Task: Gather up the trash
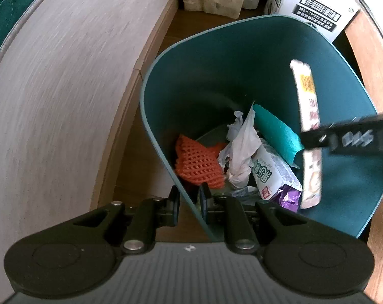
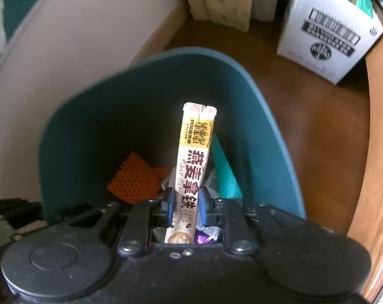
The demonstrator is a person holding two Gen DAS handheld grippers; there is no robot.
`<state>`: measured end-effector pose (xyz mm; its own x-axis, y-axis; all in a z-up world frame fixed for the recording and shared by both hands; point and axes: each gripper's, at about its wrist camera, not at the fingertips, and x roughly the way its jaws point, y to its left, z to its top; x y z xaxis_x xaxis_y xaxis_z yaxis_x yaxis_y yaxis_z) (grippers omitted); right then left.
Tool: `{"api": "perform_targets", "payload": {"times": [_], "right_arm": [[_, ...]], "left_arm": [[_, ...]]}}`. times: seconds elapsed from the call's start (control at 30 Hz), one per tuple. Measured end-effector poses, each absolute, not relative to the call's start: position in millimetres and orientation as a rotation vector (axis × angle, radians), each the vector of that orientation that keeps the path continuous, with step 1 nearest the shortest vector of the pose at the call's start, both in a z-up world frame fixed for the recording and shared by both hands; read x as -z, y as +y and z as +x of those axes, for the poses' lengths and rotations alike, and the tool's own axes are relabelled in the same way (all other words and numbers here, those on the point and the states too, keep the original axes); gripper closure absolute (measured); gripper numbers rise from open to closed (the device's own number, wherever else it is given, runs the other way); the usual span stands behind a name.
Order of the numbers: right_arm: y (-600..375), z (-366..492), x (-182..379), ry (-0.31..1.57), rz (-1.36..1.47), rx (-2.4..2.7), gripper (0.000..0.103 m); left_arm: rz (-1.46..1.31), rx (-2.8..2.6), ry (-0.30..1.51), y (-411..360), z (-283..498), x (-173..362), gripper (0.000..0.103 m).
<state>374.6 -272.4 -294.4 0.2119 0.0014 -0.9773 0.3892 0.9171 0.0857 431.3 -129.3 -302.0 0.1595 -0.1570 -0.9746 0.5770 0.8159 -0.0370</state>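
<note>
So the right tongs (image 2: pixel 186 209) are pinching a long oat latte sachet (image 2: pixel 191 167) around its lower half, and it hangs right over the open mouth of the teal bin (image 2: pixel 267 116), presumably so it drops straight in. The left tongs (image 1: pixel 189 202) are clamped on the bin's near rim at about 6 o'clock, probably to steady it. Down inside there's already an orange foam net (image 1: pixel 197 163) at 9 o'clock and a crumpled tissue (image 1: pixel 242 147) mid-pile.
</note>
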Motion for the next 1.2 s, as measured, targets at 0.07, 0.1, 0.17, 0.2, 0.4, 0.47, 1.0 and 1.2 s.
{"api": "perform_targets", "payload": {"times": [0.07, 0.1, 0.17, 0.2, 0.4, 0.47, 1.0, 1.2], "right_arm": [[-269, 373, 305, 1.341, 0.329, 0.268, 0.083], [-268, 372, 309, 1.346, 0.323, 0.267, 0.083], [-265, 368, 310, 1.341, 0.31, 0.271, 0.077], [-265, 366, 307, 1.328, 0.321, 0.261, 0.077], [-256, 340, 278, 1.284, 0.357, 0.211, 0.074], [-253, 329, 264, 1.26, 0.373, 0.208, 0.07], [-277, 294, 176, 1.143, 0.412, 0.169, 0.052], [-283, 295, 148, 1.143, 0.32, 0.071, 0.036]], "left_arm": [[0.376, 0.548, 1.314, -128, 432, 303, 0.087], [0.371, 0.551, 1.316, -127, 433, 304, 0.086], [0.363, 0.556, 1.319, -126, 435, 304, 0.085], [0.361, 0.558, 1.32, -125, 435, 304, 0.085], [0.374, 0.592, 1.305, -120, 429, 297, 0.082], [0.384, 0.609, 1.297, -120, 427, 291, 0.08], [0.32, 0.61, 1.269, -101, 415, 201, 0.052], [0.214, 0.537, 1.241, -93, 398, 164, 0.042]]}}
